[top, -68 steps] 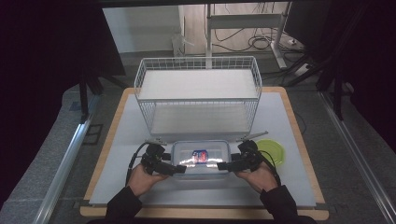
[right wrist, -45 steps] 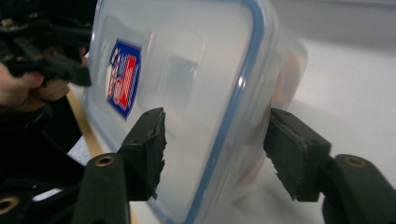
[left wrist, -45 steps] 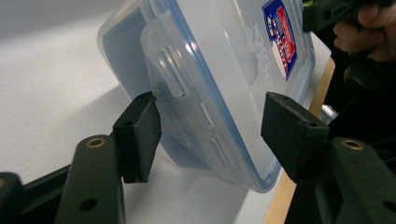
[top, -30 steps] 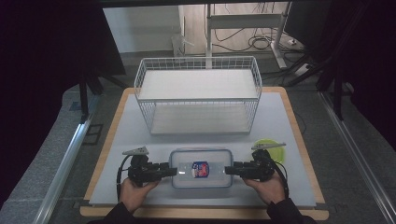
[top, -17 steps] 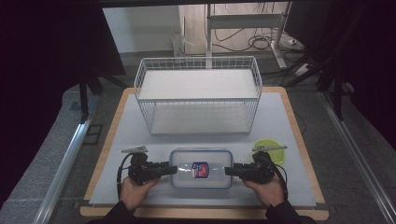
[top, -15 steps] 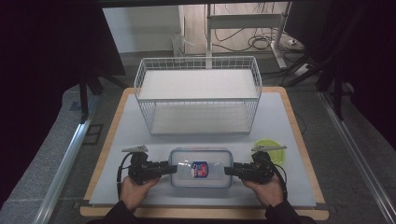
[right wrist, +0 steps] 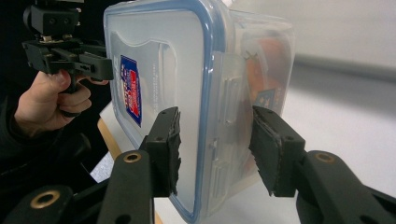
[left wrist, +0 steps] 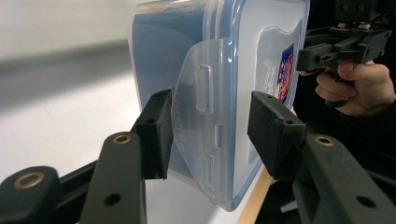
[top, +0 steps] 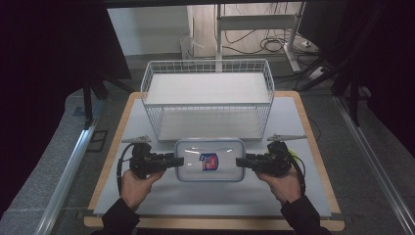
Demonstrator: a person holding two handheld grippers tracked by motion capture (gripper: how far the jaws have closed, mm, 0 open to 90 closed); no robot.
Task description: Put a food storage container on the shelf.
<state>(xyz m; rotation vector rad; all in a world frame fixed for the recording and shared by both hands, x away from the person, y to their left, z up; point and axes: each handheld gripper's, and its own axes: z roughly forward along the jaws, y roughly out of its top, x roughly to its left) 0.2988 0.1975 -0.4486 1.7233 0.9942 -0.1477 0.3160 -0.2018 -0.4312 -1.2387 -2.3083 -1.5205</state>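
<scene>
Left hand [top: 133, 188] comes in from the near edge of the bench [top: 205, 200], a white-topped board with a pale wooden rim, toward the near left corner. It carries the left gripper [top: 174, 161], black, with a cable looped beside it and a grey three-cornered plate on top. The gripper lies level and points right.

In the left gripper view the jaws of the left gripper [left wrist: 208, 130] straddle the short end of a clear rectangular plastic food box with a blue-edged snap lid [left wrist: 224, 70]. The left pad lies against the box's end latch flap; the right pad stands over the lid face. Whether both pads press on the plastic cannot be told from this angle, so grasp or mere straddling stays open.

The box [top: 210, 160] sits at the middle of the near half of the bench, between the two grippers, lid up in the high view, a red and blue label at the lid's centre. Whether it rests on the surface or hangs just clear cannot be told.

Behind the box, toward the far edge, stands a white wire basket [top: 208, 73], open at the top.

Right gripper [top: 241, 162] mirrors the left, level, pointing left at the box's other short end, held by the right hand [top: 284, 183]. In the right gripper view its jaws [right wrist: 215, 140] bracket the lid rim and side latch; contact again not certain. A yellow-green object [top: 293, 154] lies just behind that hand.
</scene>
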